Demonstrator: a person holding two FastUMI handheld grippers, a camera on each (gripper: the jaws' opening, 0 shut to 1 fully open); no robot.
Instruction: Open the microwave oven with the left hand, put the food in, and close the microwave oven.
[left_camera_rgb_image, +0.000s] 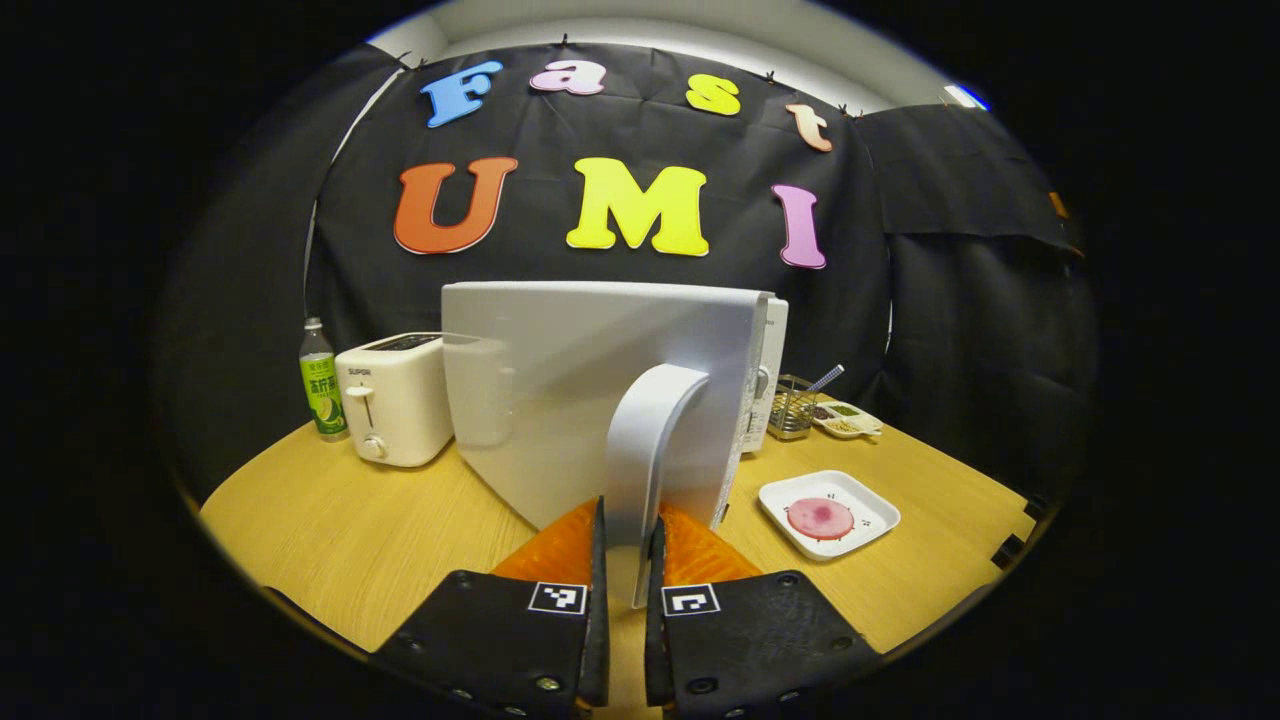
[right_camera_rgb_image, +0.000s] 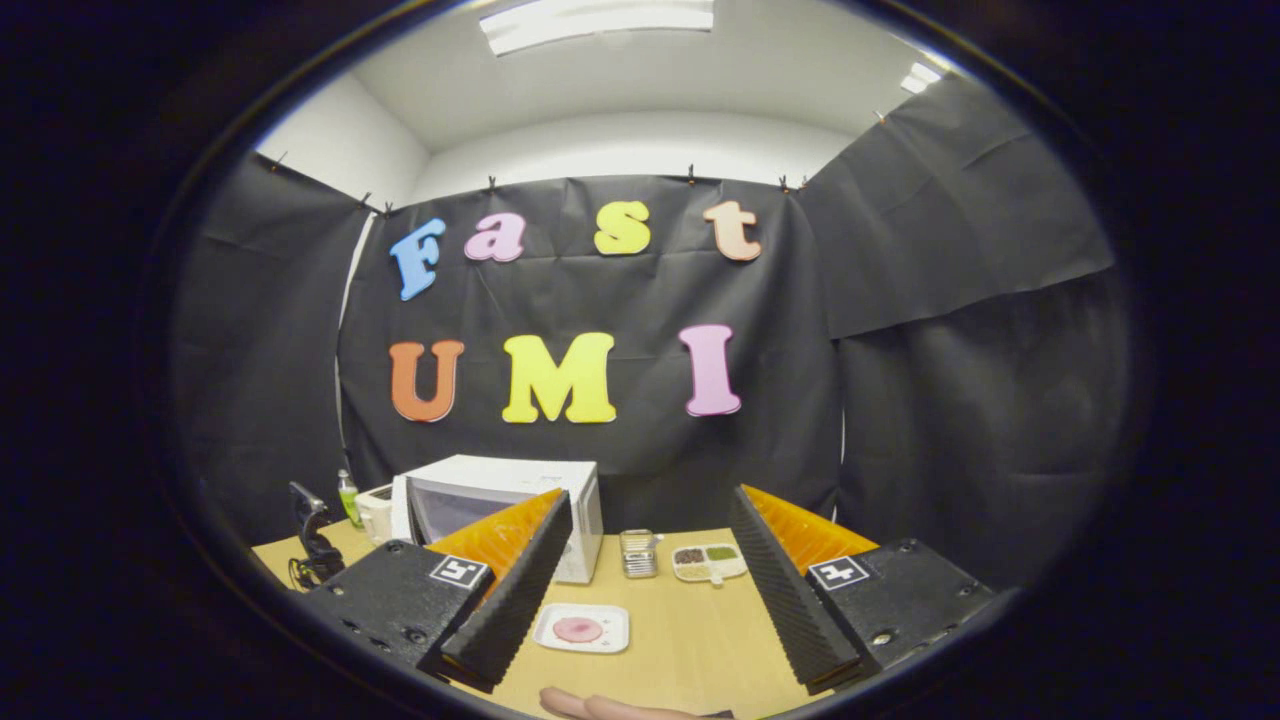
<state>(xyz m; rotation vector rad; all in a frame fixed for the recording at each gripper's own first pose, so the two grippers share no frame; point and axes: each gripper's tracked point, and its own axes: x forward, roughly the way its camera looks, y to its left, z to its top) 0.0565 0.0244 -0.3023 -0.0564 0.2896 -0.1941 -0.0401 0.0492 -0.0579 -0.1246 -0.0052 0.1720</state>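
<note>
Left claw (left_camera_rgb_image: 628, 585) clenched on microwave door handle (left_camera_rgb_image: 650, 440); right claw (right_camera_rgb_image: 640, 590) released above food plate (right_camera_rgb_image: 582, 628)

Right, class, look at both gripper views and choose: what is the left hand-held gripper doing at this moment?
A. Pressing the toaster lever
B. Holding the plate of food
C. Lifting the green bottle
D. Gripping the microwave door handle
D: in the left gripper view the left hand-held gripper has both fingers closed on the white door handle of the microwave, while the plate of food sits untouched on the table.
</note>
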